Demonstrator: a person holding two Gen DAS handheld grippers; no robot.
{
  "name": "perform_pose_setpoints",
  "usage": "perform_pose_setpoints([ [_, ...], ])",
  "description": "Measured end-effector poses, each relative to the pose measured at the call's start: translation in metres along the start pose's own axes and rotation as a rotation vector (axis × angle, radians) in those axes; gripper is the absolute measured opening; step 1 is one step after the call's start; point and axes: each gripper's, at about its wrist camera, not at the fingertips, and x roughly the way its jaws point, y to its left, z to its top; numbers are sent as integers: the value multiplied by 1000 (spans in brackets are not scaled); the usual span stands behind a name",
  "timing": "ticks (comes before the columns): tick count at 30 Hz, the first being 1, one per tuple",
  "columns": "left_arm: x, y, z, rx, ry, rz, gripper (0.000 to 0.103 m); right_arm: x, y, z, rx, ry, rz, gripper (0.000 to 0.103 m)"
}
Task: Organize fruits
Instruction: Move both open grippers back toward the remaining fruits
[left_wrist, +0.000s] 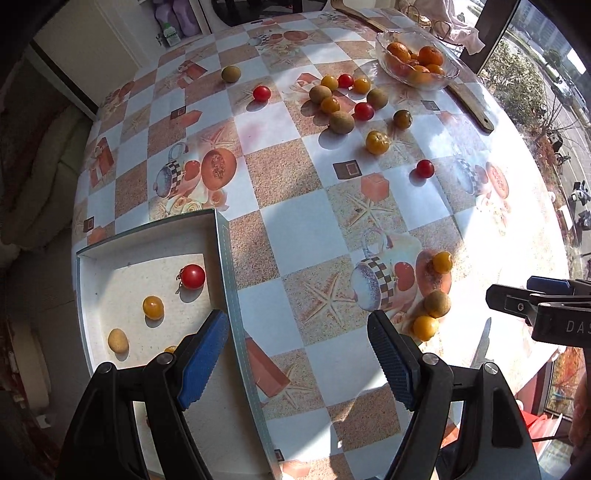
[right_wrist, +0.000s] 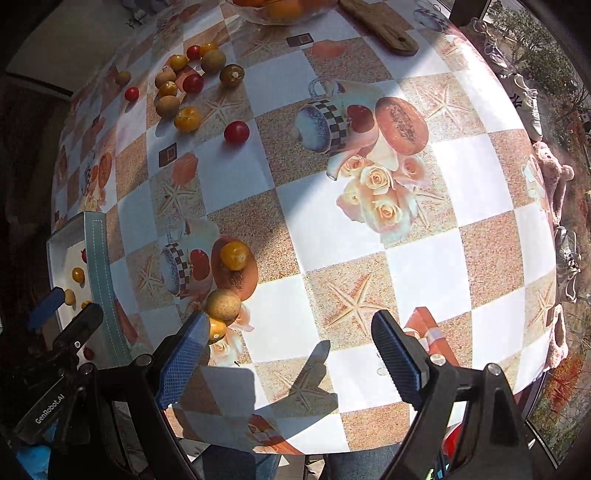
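A round table (left_wrist: 280, 206) is covered by a checkered cloth (right_wrist: 417, 254) printed with starfish, roses, cups and melon halves. A long wooden board (left_wrist: 469, 105) is laid along the far right edge of the table, its rounded end with a hole seen in the right wrist view (right_wrist: 391, 35). Past the table's far left edge, a white bottle with a green label (left_wrist: 170, 35) is stood beside purple items (left_wrist: 177, 11). Beyond the right edge, white sneakers (right_wrist: 526, 101) and a pink plush toy (right_wrist: 554, 177) are seen below.
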Motion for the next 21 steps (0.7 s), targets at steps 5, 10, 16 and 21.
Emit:
perform_pose_setpoints([
  [5, 9, -2, 12, -40, 6, -31, 79, 0, -13, -5, 11, -7, 7, 91],
  [10, 20, -9, 28, -61, -1, -56, 79, 4, -14, -9, -20, -3, 2, 91],
  [16, 34, -21, 50, -57, -14, -68, 79, 4, -14, -7, -38, -19, -9, 91],
  [21, 39, -24, 74, -89, -44, -79, 79, 0, -7, 9, -55, -54, -13, 91],
])
